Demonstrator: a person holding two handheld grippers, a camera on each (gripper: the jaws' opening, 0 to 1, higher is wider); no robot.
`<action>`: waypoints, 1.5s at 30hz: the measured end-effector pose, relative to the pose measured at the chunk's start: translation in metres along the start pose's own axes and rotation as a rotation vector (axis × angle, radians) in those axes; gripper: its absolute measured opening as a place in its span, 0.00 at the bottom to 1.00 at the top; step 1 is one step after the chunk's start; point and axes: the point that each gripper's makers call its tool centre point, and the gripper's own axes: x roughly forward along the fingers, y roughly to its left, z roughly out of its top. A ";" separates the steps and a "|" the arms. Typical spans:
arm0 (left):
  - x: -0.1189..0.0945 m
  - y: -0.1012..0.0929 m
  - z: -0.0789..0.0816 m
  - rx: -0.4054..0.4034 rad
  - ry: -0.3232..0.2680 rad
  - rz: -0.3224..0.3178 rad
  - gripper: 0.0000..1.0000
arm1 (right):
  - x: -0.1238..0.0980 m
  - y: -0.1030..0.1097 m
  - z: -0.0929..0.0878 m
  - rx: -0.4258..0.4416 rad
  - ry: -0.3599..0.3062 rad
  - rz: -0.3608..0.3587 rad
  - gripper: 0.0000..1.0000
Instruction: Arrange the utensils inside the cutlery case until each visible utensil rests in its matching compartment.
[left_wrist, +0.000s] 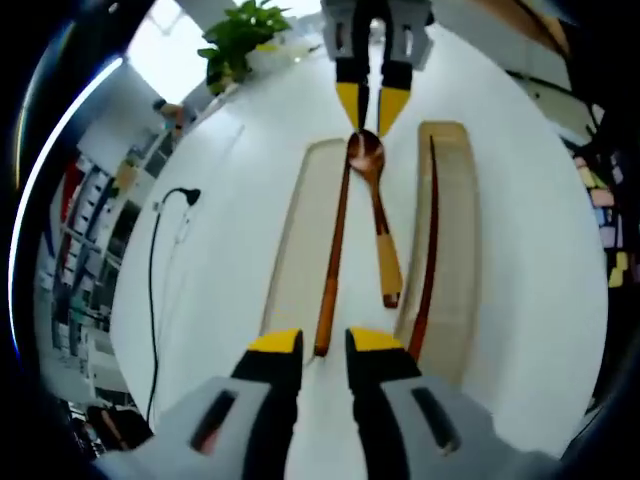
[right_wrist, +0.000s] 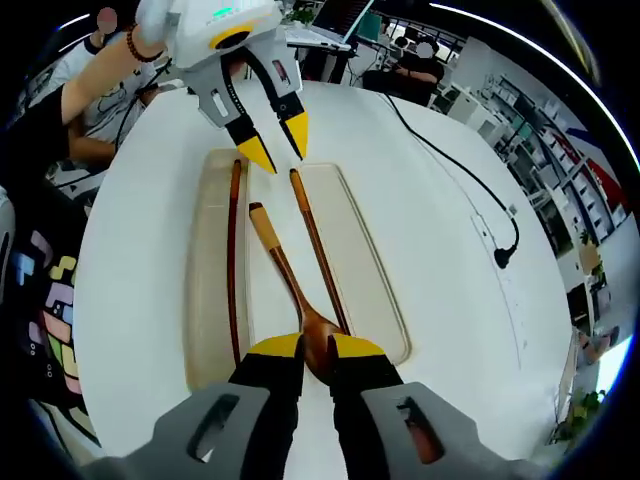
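Two long translucent beige compartments of the cutlery case (left_wrist: 300, 250) (right_wrist: 375, 270) lie side by side on a white table (left_wrist: 530, 290). One dark wooden chopstick (left_wrist: 334, 250) (right_wrist: 318, 250) rests in one compartment, a second chopstick (left_wrist: 429, 250) (right_wrist: 233, 265) in the other. A wooden spoon (left_wrist: 382, 235) (right_wrist: 272, 240) lies along the strip between them. My right gripper (right_wrist: 315, 347) (left_wrist: 370, 110) is shut on the spoon's bowl. My left gripper (left_wrist: 325, 342) (right_wrist: 277, 147) stands open, with nothing in it, just past the chopsticks' and spoon handle's ends.
A black cable with a plug (left_wrist: 160, 230) (right_wrist: 505, 250) trails across the table beside the case. A potted plant (left_wrist: 240, 40) stands at the table's edge. A person's arm (right_wrist: 90, 90) rests near the table, and shelves line the room.
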 end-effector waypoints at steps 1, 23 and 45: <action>0.002 -0.001 -0.001 0.005 0.004 -0.002 0.17 | 0.002 -0.001 0.002 -0.004 -0.004 0.004 0.08; 0.016 -0.010 -0.010 -0.075 0.066 -0.050 0.10 | 0.032 0.003 0.017 0.166 -0.042 0.119 0.08; 0.018 -0.008 -0.015 -0.152 0.086 -0.219 0.07 | 0.048 0.007 0.013 0.165 0.050 0.181 0.08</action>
